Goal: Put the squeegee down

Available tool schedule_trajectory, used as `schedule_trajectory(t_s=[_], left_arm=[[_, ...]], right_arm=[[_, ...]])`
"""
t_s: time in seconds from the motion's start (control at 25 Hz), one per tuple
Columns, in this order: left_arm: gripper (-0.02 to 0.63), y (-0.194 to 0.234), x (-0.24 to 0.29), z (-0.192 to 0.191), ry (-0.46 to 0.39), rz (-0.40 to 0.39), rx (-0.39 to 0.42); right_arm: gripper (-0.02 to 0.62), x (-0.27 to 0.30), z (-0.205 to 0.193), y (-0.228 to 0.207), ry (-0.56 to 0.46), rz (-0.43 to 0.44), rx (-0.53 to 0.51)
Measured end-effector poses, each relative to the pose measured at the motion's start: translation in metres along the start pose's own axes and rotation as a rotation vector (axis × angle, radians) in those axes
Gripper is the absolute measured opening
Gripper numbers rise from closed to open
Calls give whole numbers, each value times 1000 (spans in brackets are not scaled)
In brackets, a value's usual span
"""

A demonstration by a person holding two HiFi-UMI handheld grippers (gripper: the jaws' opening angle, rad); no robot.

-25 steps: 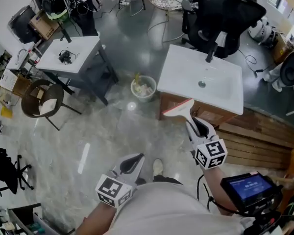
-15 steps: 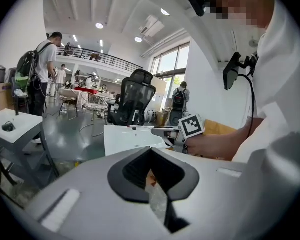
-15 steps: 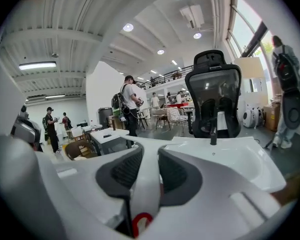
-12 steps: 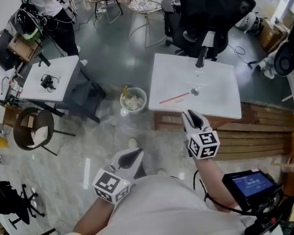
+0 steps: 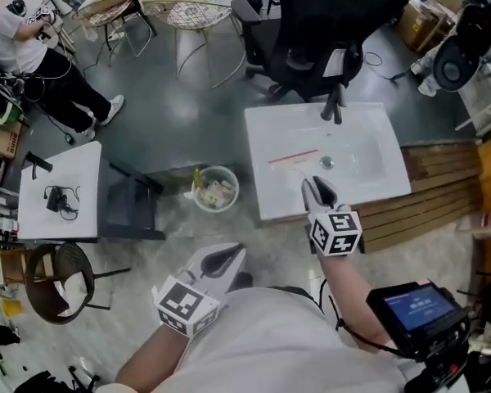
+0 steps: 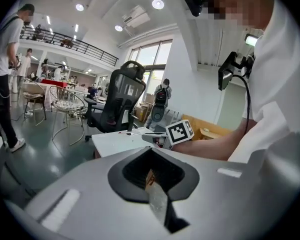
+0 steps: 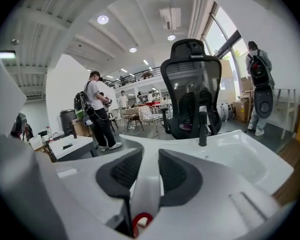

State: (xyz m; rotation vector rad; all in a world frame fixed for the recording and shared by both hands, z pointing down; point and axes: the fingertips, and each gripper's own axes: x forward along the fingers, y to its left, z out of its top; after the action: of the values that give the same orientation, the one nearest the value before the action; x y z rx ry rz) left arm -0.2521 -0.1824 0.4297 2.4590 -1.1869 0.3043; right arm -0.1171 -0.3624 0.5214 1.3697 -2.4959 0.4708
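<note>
The squeegee [image 5: 294, 158] is held out over the white sink [image 5: 270, 205]. Its red-edged blade lies crosswise above the basin, just left of the drain [image 5: 327, 162] and nearer than the black faucet [image 5: 335, 105]. Whether the blade already touches the basin cannot be told.

The white handle is gripped between the dark pads of the right tool [image 5: 319, 191], which is closed on it. In the right gripper view the handle [image 7: 146, 191] is seen running up between the pads, with a red ring at its near end. The hold is thus taken low on the handle, close to that end.

The squeegee is judged to be light and stiff in the handle, with a softer strip along the blade. Smooth plastic held so far from the blade may be expected to pivot in the pads, so a hold nearer the handle's middle would be steadier. On glazed ceramic it could slide towards the drain once it is let go.

The left tool [image 5: 227, 256] is kept low and near, to the left of the sink. Its jaws are brought together and nothing is seen held in them.

A waste bin [image 5: 215, 188] stands on the floor to the left of the sink.
</note>
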Motion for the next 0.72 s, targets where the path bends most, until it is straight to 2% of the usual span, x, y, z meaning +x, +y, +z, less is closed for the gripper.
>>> schedule_trajectory(t_s=[0.16, 0.44, 0.72], left_arm=[[6, 44, 1, 7, 40, -70, 21], [6, 92, 3, 12, 82, -127, 17], [6, 122, -1, 8, 106, -126, -4]], right_arm=[[107, 50, 1, 5, 2, -77, 5], [107, 124, -12, -3, 31, -184, 6], [107, 183, -30, -17, 89, -239, -4]])
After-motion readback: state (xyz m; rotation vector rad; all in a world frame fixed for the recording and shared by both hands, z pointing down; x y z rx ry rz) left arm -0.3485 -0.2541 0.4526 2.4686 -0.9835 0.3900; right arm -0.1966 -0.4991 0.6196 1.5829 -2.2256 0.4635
